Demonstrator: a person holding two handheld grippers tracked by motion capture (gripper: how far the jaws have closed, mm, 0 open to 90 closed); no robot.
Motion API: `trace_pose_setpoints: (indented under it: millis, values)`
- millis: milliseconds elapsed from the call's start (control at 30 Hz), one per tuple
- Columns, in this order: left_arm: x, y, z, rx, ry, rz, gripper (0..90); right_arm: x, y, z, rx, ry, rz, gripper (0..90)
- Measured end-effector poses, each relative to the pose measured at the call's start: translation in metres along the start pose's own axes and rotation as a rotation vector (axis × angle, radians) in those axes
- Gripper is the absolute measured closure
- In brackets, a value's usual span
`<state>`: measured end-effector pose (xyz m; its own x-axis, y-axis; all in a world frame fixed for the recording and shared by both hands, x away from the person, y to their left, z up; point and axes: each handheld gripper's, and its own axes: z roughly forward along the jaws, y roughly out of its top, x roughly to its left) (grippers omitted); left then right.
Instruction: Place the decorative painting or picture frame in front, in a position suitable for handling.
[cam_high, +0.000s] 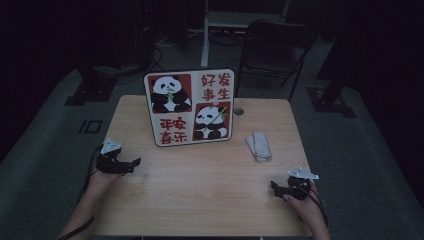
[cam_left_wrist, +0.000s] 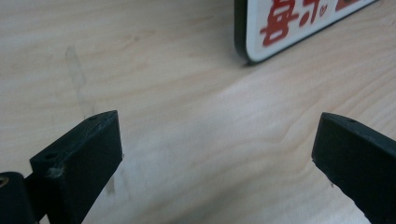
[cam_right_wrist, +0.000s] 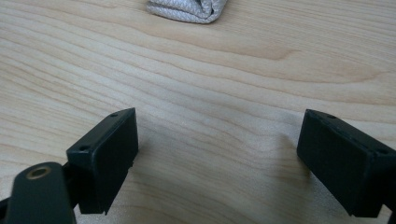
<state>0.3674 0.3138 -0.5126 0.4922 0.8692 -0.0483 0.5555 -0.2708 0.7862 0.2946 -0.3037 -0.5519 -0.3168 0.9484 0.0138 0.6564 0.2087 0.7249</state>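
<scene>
Wooden table (cam_high: 200, 190), dim room. Landmark: the panda board (cam_high: 189, 106), standing upright near the far middle of the table, picture side toward the person.

Folded grey cloth (cam_high: 258, 145) lies flat to the right of the board, just beside its lower right corner but not touching it. A small dark round thing (cam_high: 238, 110) sits on the table behind the cloth, close to the board's right edge — too small to identify.

Left gripper (cam_high: 131, 164): in front of the board and off its left corner, low over the bare wood, jaws spread wide with nothing between them. Its own view has the board's lower corner (cam_left_wrist: 289, 28) ahead and to the right.

Right gripper (cam_high: 275, 186): well in front of the board and to its right, nearer the person than the cloth. Jaws also spread, empty; the cloth's folded edge (cam_right_wrist: 187, 9) lies straight ahead in its view, some way off.

Judgement: the work has not begun — both tools sit at rest, the right one lined up on the cloth. The next move probably calls for the right gripper to go forward, come down over the fold, and close on enough layers to lift it cleanly.
</scene>
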Motion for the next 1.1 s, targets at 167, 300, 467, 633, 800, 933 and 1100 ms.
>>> trace_pose_setpoints:
  millis: [167,300,467,633,800,933,1100]
  values:
    - [0.000,0.013,0.008,-0.027,-0.025,-0.004,2.4,0.000,0.000,0.000,0.000,0.000,0.000,12.0]
    - [0.001,0.025,0.013,-0.049,-0.039,-0.003,2.4,0.000,0.000,0.000,0.000,0.000,0.000,12.0]
    - [0.000,0.041,0.019,-0.072,-0.057,0.006,2.4,0.000,0.000,0.000,0.000,0.000,0.000,12.0]
    - [-0.002,0.058,0.025,-0.097,-0.083,0.010,2.4,0.000,0.000,0.000,0.000,0.000,0.000,12.0]
    - [0.000,0.073,0.031,-0.122,-0.093,0.007,2.4,0.000,0.000,0.000,0.000,0.000,0.000,12.0]
    - [0.002,0.085,0.034,-0.156,-0.110,0.001,2.5,0.000,0.000,0.000,0.000,0.000,0.000,12.0]
    - [0.004,0.101,0.037,-0.184,-0.135,0.006,2.4,0.000,0.000,0.000,0.000,0.000,0.000,12.0]
